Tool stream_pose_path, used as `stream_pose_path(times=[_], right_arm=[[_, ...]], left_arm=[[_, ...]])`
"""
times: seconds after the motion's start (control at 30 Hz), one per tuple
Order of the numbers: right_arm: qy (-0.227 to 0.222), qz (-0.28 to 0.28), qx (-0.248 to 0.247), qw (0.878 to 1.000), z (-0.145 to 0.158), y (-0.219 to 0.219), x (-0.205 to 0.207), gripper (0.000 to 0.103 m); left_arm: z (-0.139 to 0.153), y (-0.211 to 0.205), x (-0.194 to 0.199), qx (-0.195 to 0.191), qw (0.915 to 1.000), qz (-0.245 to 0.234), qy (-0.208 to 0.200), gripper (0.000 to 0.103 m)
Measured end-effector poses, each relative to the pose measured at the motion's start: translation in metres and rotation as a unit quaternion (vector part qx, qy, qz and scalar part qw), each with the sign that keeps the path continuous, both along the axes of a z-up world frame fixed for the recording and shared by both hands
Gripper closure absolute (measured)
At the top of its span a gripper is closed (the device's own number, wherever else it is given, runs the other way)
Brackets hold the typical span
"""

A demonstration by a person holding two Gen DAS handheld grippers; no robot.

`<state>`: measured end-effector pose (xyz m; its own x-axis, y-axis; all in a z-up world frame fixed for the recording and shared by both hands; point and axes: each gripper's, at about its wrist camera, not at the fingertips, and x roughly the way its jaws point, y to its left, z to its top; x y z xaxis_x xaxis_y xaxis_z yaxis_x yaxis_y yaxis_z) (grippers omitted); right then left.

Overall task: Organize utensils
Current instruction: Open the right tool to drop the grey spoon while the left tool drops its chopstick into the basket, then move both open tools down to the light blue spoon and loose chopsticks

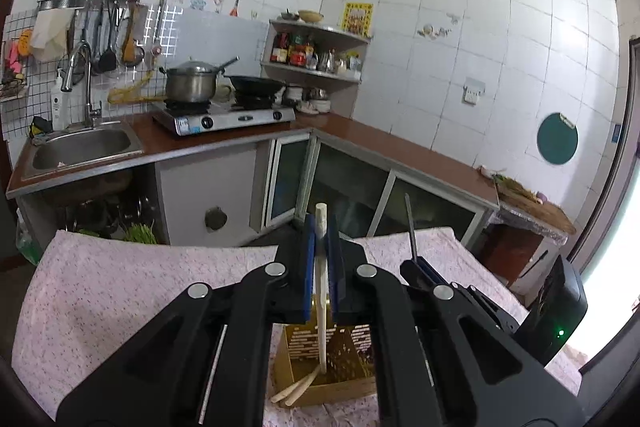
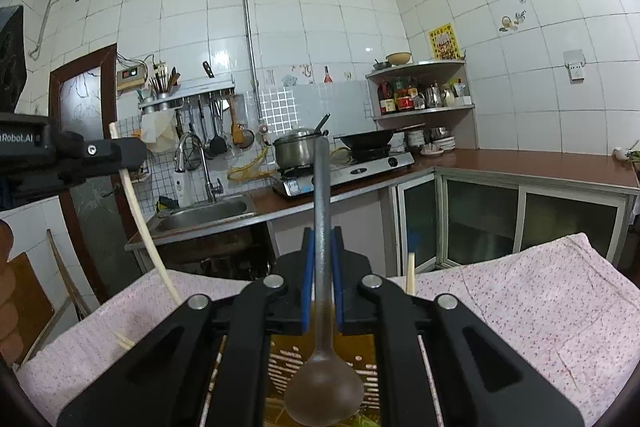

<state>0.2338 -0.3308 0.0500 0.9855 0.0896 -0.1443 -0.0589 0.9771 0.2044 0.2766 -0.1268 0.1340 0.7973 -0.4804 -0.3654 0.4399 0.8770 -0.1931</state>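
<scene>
While both tools hover over the gold slotted holder [image 1: 320,363] at lower centre, the step in hand appears to be delivery. The left gripper [image 1: 321,267] is pressed together on a pale chopstick [image 1: 321,291]; its long axis runs near vertical, lower tip inside the holder. The right gripper [image 2: 321,287] pinches a grey spoon [image 2: 322,347] by the handle, axis upright in frame, bowl pointing down toward the camera above the holder. Judged next: lower each piece in, then release. Two chopsticks [image 1: 294,389] lean over the holder's front edge.
</scene>
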Motion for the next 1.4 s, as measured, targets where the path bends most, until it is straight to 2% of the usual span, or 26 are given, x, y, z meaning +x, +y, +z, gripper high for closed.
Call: stream_pose_path(times=[0.23, 0.3, 0.33, 0.37, 0.43, 0.63, 0.7, 0.77, 0.87, 1.03, 1.17, 1.3, 1.4], right_arm=[[0.002, 0.004, -0.003, 1.000, -0.010, 0.001, -0.001, 0.094], [0.006, 0.004, -0.002, 1.000, -0.010, -0.001, -0.001, 0.093], [0.007, 0.003, -0.002, 1.000, -0.011, -0.002, -0.002, 0.089], [0.006, 0.003, 0.001, 1.000, -0.011, -0.004, -0.004, 0.078], [0.006, 0.006, 0.008, 1.000, -0.010, -0.008, -0.005, 0.065], [-0.003, -0.015, 0.016, 1.000, 0.004, -0.026, -0.031, 0.064], [0.007, -0.031, 0.017, 0.999, 0.011, -0.042, -0.047, 0.062], [0.036, -0.041, 0.022, 0.998, 0.014, -0.062, -0.060, 0.058], [0.093, -0.051, 0.028, 0.994, 0.007, -0.092, -0.078, 0.055], [0.202, -0.067, 0.034, 0.977, -0.036, -0.128, -0.119, 0.049], [0.264, -0.066, 0.044, 0.961, -0.078, -0.128, -0.135, 0.042], [0.321, -0.058, 0.077, 0.942, -0.116, -0.122, -0.137, 0.036], [0.340, -0.047, 0.071, 0.937, -0.130, -0.110, -0.133, 0.031]], left_arm=[[-0.023, -0.007, 0.002, 0.015, 0.9997, 0.000, 0.021, 0.098], [-0.028, -0.006, 0.002, 0.015, 0.9995, 0.004, 0.027, 0.091], [-0.030, -0.005, 0.002, 0.013, 0.9995, 0.005, 0.030, 0.084], [-0.031, -0.005, 0.001, 0.014, 0.9994, 0.005, 0.032, 0.081], [-0.034, -0.004, -0.001, 0.017, 0.9993, 0.006, 0.033, 0.080], [-0.032, 0.007, -0.015, 0.017, 0.9993, 0.012, 0.031, 0.076], [-0.030, 0.016, -0.027, 0.020, 0.9994, 0.016, 0.025, 0.068], [-0.031, 0.025, -0.040, 0.023, 0.9993, 0.019, 0.023, 0.064], [-0.036, 0.046, -0.063, 0.027, 0.9989, 0.027, 0.027, 0.063], [-0.064, 0.075, -0.099, 0.033, 0.9970, 0.044, 0.055, 0.063], [-0.107, 0.079, -0.121, 0.051, 0.9925, 0.051, 0.099, 0.062], [-0.154, 0.068, -0.130, 0.078, 0.9852, 0.045, 0.146, 0.062], [-0.189, 0.063, -0.132, 0.080, 0.9775, 0.039, 0.191, 0.062]])
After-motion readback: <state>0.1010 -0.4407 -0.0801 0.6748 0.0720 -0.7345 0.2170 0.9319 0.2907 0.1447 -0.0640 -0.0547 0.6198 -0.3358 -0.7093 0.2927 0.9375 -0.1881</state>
